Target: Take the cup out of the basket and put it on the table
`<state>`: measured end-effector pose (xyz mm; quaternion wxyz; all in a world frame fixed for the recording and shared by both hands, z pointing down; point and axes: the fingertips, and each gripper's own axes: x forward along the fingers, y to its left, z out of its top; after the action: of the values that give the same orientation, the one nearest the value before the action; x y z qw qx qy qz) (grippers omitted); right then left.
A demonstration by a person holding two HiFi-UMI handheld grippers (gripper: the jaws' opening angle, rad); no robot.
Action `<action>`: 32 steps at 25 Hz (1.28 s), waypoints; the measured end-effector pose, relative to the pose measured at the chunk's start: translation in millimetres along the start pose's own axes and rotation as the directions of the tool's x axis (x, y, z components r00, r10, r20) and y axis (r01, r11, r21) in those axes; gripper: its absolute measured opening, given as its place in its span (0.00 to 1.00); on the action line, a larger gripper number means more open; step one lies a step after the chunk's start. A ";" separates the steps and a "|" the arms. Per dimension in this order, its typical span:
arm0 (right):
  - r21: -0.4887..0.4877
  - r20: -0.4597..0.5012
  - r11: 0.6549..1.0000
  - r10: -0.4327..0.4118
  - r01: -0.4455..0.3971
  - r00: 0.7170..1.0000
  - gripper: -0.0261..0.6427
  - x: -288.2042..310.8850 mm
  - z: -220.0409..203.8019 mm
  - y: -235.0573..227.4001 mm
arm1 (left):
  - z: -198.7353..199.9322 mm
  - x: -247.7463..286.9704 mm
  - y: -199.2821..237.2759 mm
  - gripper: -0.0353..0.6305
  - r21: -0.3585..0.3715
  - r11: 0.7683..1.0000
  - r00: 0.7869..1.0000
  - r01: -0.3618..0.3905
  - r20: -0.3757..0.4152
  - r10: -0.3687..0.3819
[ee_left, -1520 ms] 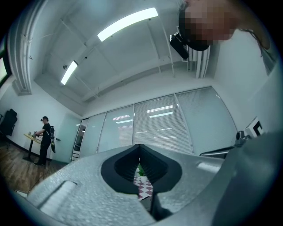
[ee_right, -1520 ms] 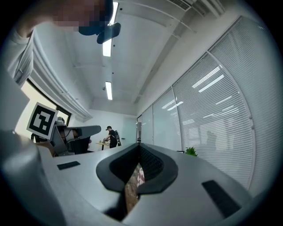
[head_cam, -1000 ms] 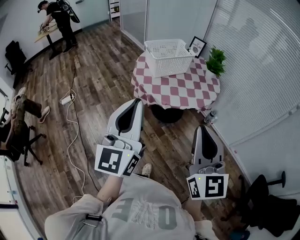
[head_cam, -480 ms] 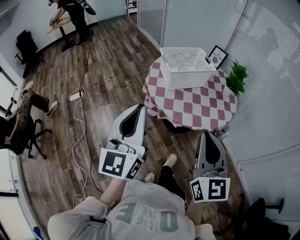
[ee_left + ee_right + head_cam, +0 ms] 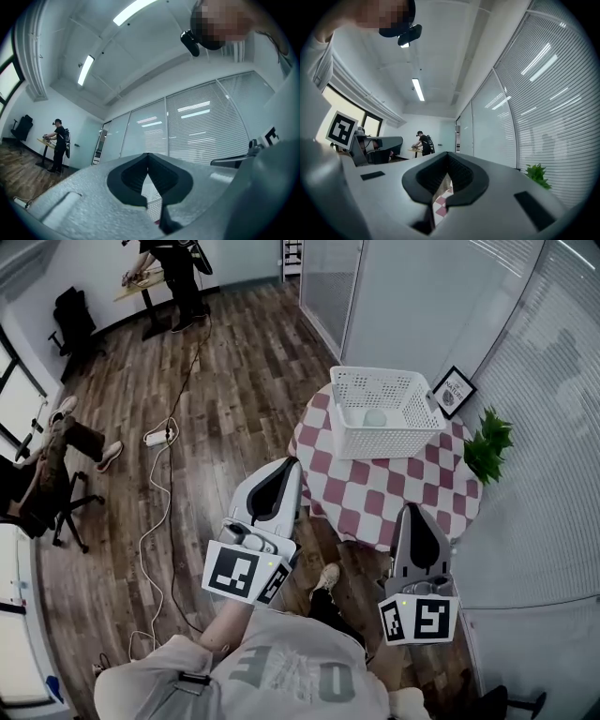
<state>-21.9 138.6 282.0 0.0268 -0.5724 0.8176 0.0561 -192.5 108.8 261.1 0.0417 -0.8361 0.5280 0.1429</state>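
Note:
A white lattice basket (image 5: pixel 412 432) stands at the back of a round table with a red-and-white checked cloth (image 5: pixel 375 498). A pale cup (image 5: pixel 375 417) rests inside the basket. My left gripper (image 5: pixel 291 463) hovers off the table's near left edge, shut and empty; in the left gripper view its jaws (image 5: pixel 148 154) meet, with the basket (image 5: pixel 153 202) showing in the gap below them. My right gripper (image 5: pixel 413 509) is over the table's near edge, also shut and empty; in the right gripper view the jaws (image 5: pixel 448 153) touch above the checked cloth (image 5: pixel 440 205).
A potted plant (image 5: pixel 489 448) and a framed picture (image 5: pixel 455 391) stand at the table's right, by blinds and a glass wall. A white cable and power strip (image 5: pixel 157 437) lie on the wooden floor. A person works at a far desk (image 5: pixel 178 277); someone's legs (image 5: pixel 70 437) show at left.
The table and basket have come nearer and moved right and down in the head view. Both grippers stay shut and now reach the table's near edge. The cup inside the basket now shows.

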 end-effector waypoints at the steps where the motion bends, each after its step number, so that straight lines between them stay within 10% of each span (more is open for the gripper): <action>1: -0.001 0.001 1.000 0.006 -0.006 1.000 0.06 8.4 0.5 -7.9 | -1.7 10.4 0.2 0.06 0.001 1.000 1.000 -0.005 0.000 0.005; 19: 0.110 0.002 0.994 -0.013 0.012 1.000 0.06 105.8 -36.5 -186.3 | -67.7 203.1 -51.9 0.06 0.042 0.998 0.996 0.043 -0.079 -0.040; 32: 0.162 -0.030 0.986 -0.033 0.038 0.999 0.06 160.3 -56.9 -227.6 | -86.0 281.2 -30.8 0.06 0.086 0.995 0.994 0.050 -0.102 -0.041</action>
<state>138.0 -94.9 307.2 0.0633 -0.5836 0.8094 -0.0189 -35.2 -141.6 261.2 0.0553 -0.8513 0.5161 0.0763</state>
